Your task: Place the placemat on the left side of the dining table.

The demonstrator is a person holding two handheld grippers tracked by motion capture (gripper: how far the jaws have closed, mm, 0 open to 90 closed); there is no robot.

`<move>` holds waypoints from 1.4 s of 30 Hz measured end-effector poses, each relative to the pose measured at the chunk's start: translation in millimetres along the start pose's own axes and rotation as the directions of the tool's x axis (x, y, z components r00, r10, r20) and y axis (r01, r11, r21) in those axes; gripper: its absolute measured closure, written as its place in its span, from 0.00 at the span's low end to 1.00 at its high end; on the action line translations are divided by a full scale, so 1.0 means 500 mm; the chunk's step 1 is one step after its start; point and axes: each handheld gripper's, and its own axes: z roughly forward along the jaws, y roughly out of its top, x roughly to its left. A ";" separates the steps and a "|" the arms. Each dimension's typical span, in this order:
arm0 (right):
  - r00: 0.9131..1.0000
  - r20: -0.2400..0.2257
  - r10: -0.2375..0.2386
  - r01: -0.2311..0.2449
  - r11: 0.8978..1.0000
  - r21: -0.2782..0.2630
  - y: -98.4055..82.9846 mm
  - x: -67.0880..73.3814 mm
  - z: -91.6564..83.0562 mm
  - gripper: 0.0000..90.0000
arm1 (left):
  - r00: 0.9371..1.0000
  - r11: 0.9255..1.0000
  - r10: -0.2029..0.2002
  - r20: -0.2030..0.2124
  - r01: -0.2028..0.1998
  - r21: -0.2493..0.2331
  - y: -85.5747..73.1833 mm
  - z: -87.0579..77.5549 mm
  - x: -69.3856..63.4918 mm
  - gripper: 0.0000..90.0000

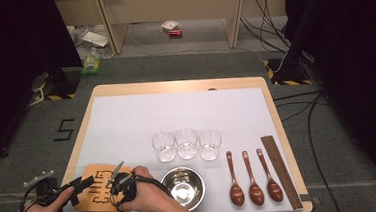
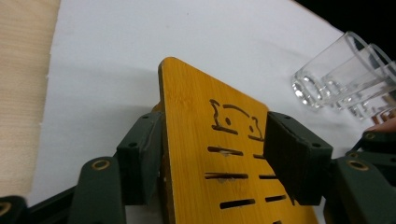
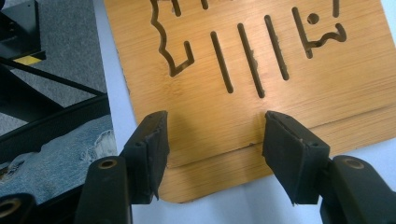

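Note:
A bamboo board (image 1: 94,192) with cut-out slots lies at the front left corner of the white mat. My left gripper (image 1: 83,183) reaches it from the left. In the left gripper view the board (image 2: 205,126) rises at a slant between the wide-apart jaws of the left gripper (image 2: 212,140), one pad (image 2: 142,149) beside its edge and the other over its face. My right gripper (image 1: 117,177) is over the board's right part. In the right gripper view the right gripper (image 3: 215,128) stands open above the board's (image 3: 243,60) near edge, where a second layer shows.
Three clear glasses (image 1: 186,143) stand in a row mid-table, also visible as glasses (image 2: 327,79) at the right. A steel bowl (image 1: 183,186) sits just right of the board. Three wooden spoons (image 1: 254,179) and chopsticks (image 1: 281,172) lie at the front right.

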 end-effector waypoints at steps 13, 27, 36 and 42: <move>1.000 -0.013 0.021 -0.021 1.000 -0.018 -0.002 -0.004 0.001 0.46 | 0.980 0.996 -0.088 0.178 0.082 0.043 -0.005 0.015 -0.020 0.57; 0.999 0.018 0.028 -0.027 0.998 -0.054 -0.007 -0.010 -0.036 0.48 | 0.956 0.986 -0.159 0.246 0.168 -0.014 -0.012 0.025 -0.019 0.93; 0.998 0.051 0.030 -0.025 0.995 -0.097 -0.012 -0.011 -0.082 0.48 | 0.963 0.986 -0.128 0.239 0.149 -0.072 0.003 0.009 -0.027 0.95; 0.997 0.067 0.036 -0.028 0.992 -0.120 -0.019 -0.019 -0.103 0.49 | 0.967 0.987 -0.106 0.230 0.130 -0.090 0.011 0.005 -0.028 0.95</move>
